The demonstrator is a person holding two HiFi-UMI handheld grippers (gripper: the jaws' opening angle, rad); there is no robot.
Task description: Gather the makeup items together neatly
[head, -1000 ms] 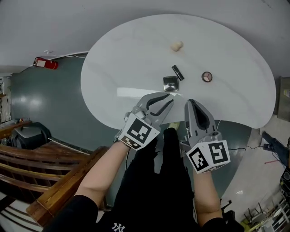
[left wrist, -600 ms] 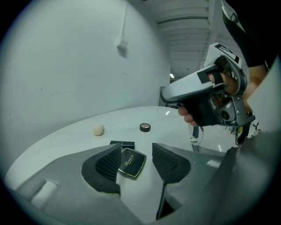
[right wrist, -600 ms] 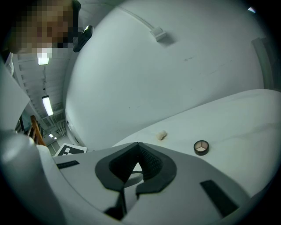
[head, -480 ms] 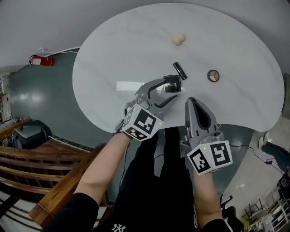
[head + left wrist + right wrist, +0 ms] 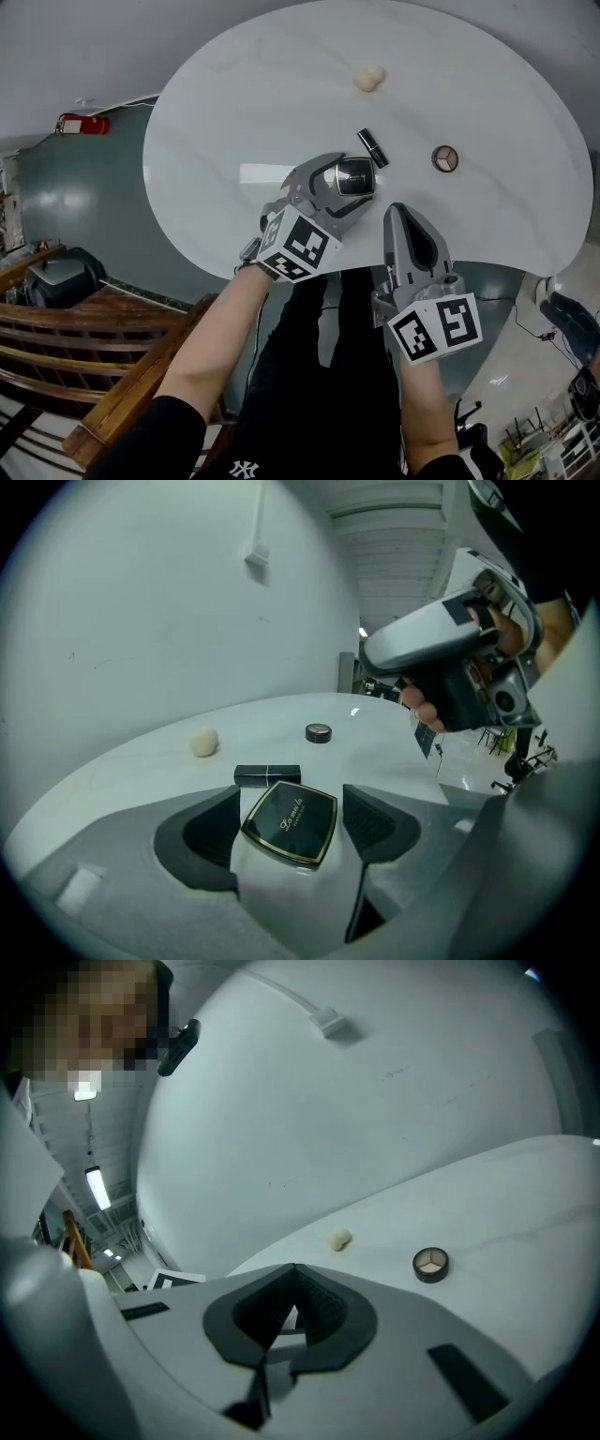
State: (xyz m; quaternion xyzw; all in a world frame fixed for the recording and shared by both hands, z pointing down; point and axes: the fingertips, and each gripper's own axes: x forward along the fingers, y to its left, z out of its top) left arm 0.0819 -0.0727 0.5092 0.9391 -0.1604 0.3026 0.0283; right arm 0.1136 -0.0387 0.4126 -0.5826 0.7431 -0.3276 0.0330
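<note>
**Bench**: round, white, faintly veined. It carries four makeup items, loosely spread from its middle toward the near edge and not yet gathered.

**Left claw**: reaches in over the near edge. Its jaws are opening, one on each side of the compact, and a gap shows at each pad, so it grips nothing. Judged to be lined up this way to take hold of the compact or nudge it toward the others.

**Right claw**: jaws closed together and empty. It is held at the near edge, clear of every item, probably parked so the left has room to work.

**Compact**: square, black with a gold rim and script on the lid. It lies flat, nearest the near edge, between the left claw's jaws. The lid is shut, so it should slide or lift as one piece.

**Lipstick**: short black tube on its side, just beyond the compact and already a near neighbour.

**Eyeshadow pot**: small and round, with pale shades showing. It sits toward the right edge, apart from the pair.

**Sponge**: small beige puff, farthest toward the far edge and well apart from the rest. Likely the longest fetch.
</note>
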